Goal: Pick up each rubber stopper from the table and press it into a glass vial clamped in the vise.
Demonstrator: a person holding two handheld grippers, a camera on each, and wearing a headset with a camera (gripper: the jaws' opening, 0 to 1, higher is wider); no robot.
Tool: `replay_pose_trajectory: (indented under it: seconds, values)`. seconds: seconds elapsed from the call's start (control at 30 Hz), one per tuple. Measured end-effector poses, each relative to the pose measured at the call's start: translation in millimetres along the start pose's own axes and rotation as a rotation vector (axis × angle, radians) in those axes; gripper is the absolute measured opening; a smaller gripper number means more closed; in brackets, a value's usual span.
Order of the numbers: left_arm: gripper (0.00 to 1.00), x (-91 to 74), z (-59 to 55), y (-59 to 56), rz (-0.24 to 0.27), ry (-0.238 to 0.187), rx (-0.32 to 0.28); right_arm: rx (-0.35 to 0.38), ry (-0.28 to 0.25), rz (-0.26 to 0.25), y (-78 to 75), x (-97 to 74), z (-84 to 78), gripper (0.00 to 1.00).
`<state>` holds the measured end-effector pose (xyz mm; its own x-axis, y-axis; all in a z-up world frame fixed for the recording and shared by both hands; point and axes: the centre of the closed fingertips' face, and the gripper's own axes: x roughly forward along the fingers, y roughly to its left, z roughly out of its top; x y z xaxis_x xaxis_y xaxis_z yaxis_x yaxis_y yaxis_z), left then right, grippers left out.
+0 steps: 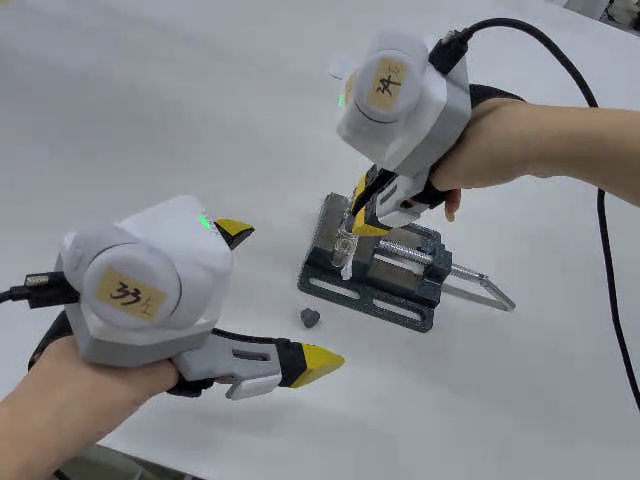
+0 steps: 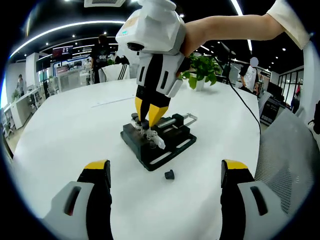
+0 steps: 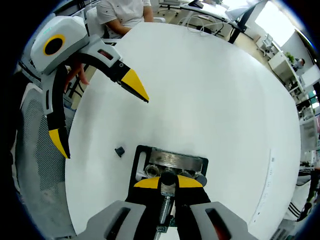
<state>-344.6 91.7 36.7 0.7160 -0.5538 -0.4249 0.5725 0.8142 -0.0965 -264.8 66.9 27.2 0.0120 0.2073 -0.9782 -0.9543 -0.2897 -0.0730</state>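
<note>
white table [image 1: 150,90] in an open-plan office. the left gripper view shows a green potted plant [image 2: 202,70], the right gripper view a seated person in a white shirt [image 3: 122,10]. a dark grey metal vise [image 1: 372,285] stands on the table. left gripper [image 1: 276,298] hangs near it, jaws spread wide, empty. right gripper [image 3: 167,184] is over the vise, jaws nearly closed on a dark rubber stopper [image 3: 167,176] beside a clear glass vial [image 1: 345,245]. another small dark stopper [image 1: 310,318] lies just beside the vise.

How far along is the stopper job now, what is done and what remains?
Done: I cannot tell whether any vial is already stoppered. In hand: the right gripper grips a rubber stopper at the glass vial in the vise. Remaining: one loose stopper lies on the table beside the vise; the open left gripper is empty.
</note>
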Motion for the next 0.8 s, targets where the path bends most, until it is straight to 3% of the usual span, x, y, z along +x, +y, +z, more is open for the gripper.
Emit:
replay_pose_trajectory:
  seconds: [0.17,0.27,0.5,0.8]
  values:
    - [0.90,-2.8,-0.9,2.1,0.007,0.001,-0.003,-0.064,-0.003,0.015,-1.0,0.4,1.2,0.06]
    - [0.90,-4.4,-2.1,3.5,0.011,0.002,-0.007,-0.043,-0.010,0.017,-2.4,0.2,1.4,0.06]
    - [0.90,-5.4,-3.7,4.3,0.016,0.004,-0.011,-0.084,-0.050,0.019,-3.1,-7.6,8.5,0.13]
    - [0.89,-3.4,-3.0,5.5,0.017,-0.001,-0.020,-0.051,-0.037,0.062,-1.0,-9.0,-0.8,0.00]
